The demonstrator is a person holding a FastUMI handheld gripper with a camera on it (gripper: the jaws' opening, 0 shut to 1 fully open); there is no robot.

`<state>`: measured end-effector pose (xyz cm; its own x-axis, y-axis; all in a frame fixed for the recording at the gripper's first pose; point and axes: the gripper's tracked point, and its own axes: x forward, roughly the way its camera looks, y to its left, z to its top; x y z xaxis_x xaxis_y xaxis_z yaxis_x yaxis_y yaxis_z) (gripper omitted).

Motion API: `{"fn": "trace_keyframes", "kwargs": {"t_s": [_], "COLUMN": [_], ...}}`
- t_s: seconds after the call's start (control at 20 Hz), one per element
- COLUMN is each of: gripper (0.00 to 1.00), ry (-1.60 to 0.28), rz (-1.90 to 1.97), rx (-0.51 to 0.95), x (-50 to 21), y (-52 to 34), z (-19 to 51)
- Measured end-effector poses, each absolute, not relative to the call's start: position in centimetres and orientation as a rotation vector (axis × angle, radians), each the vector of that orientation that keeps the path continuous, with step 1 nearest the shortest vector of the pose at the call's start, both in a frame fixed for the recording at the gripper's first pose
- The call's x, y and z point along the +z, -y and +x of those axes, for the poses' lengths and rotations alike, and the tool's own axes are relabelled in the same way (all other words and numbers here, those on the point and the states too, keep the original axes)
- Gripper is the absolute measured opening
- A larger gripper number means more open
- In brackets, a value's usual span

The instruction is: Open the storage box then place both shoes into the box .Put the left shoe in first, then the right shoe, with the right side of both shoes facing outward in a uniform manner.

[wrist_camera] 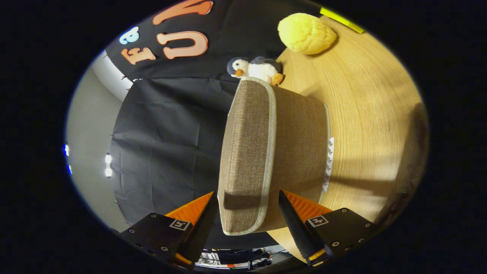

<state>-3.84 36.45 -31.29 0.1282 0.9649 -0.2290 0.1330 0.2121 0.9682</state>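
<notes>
Storage box [274,152] sits between hand-held gripper [247,213] fingers.

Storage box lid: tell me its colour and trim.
Brown woven fabric with a pale edge trim, on the storage box lid seen between the fingers in the gripper view.

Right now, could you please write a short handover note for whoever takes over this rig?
Gripper: fingers open, straddling the near end of the storage box lid, not clearly pressing on it.
Storage box: on the wooden table, seen rolled sideways, lid apparently still on.
Beyond it: penguin plush, yellow plush.
Done: approach to the lid.
Left: open the box, left shoe in, then right.
</notes>
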Motion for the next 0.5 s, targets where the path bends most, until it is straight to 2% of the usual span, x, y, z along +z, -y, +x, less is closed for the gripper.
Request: {"fn": "trace_keyframes", "kwargs": {"t_s": [0.3, 0.45, 0.5], "gripper": [0.84, 0.69, 0.68], "ry": [-1.229, -1.220, -1.212], "rz": [1.316, 1.342, 1.347], "rx": [0.934, 0.944, 0.946], "x": [-28.7, -28.2, -28.0], "y": [-36.4, -35.9, -35.4], "z": [-3.7, -3.4, -3.6]}}
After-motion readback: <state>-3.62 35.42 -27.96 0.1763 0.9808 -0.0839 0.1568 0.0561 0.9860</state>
